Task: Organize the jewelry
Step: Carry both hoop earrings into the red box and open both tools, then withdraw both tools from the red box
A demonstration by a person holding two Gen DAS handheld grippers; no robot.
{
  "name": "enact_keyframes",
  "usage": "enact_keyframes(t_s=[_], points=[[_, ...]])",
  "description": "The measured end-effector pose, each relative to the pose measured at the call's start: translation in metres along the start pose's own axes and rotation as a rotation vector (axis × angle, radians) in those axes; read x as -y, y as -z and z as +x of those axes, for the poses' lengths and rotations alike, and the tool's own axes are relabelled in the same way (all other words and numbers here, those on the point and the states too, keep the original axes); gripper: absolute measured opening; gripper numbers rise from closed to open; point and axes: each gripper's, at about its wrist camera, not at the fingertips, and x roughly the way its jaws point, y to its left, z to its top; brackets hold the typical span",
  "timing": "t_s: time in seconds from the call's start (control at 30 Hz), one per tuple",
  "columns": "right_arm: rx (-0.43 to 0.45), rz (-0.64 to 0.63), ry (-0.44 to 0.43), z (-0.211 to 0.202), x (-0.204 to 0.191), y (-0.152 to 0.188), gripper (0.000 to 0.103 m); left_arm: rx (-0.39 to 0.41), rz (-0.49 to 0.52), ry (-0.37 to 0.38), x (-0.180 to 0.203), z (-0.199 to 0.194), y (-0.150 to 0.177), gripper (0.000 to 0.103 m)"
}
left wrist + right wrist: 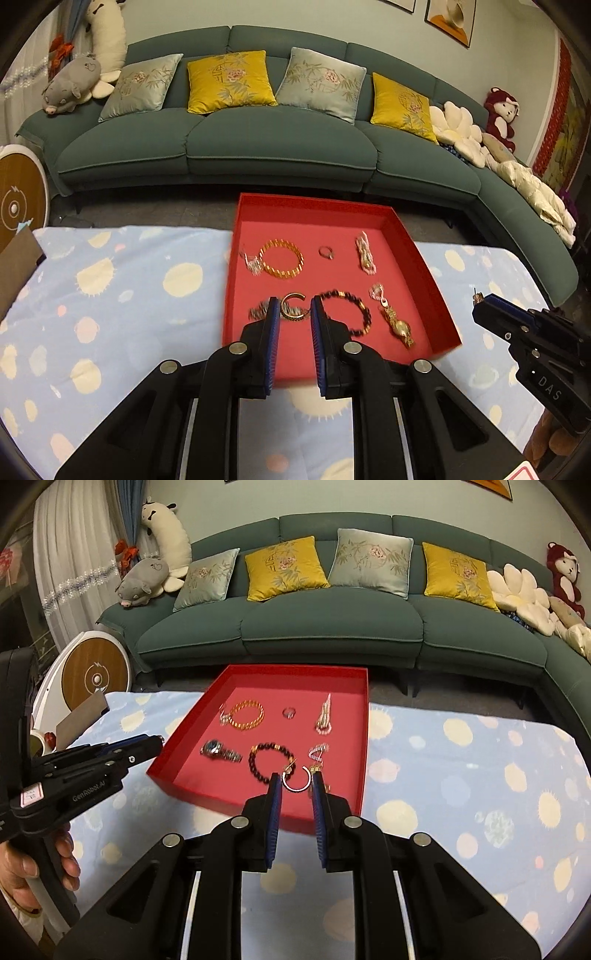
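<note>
A red tray (314,201) (295,670) lies on the blue spotted cloth. My left gripper (294,308) hangs over the tray's near end, shut on a gold hoop earring (290,296). My right gripper (296,784) is shut on a matching hoop earring (291,787) over the tray's near right part. In the tray lie a gold bracelet (281,258) (246,714), a ring (327,253) (289,712), a pale bead strand (365,254) (324,716), a dark bead bracelet (351,310) (267,764) and a silver watch (219,751). Each view shows the other gripper (480,308) (155,744) from the side.
The table's blue cloth (129,295) (461,775) spreads on both sides of the tray. A green sofa (277,147) with cushions stands behind the table. A cardboard piece (18,258) and a round white and wood device (96,679) sit at the left. A hand (22,867) holds the left gripper.
</note>
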Motion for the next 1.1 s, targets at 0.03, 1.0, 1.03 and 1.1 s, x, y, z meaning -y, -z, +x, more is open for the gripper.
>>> enact_keyframes(t_s=[0.03, 1.0, 1.03, 1.1], points=[[0.003, 0.007, 0.0, 0.005, 0.002, -0.007, 0.016, 0.004, 0.006, -0.007, 0.0, 0.004, -0.009, 0.014], [-0.086, 0.169, 0.02, 0.126, 0.046, -0.037, 0.024, -0.058, 0.043, -0.062, 0.02, 0.115, -0.052, 0.053], [-0.078, 0.171, 0.015, 0.123, 0.047, -0.038, 0.029, -0.054, 0.036, -0.067, 0.018, 0.112, -0.052, 0.054], [-0.058, 0.166, 0.018, 0.114, 0.048, -0.038, 0.032, -0.036, 0.015, -0.069, 0.011, 0.102, -0.053, 0.054]])
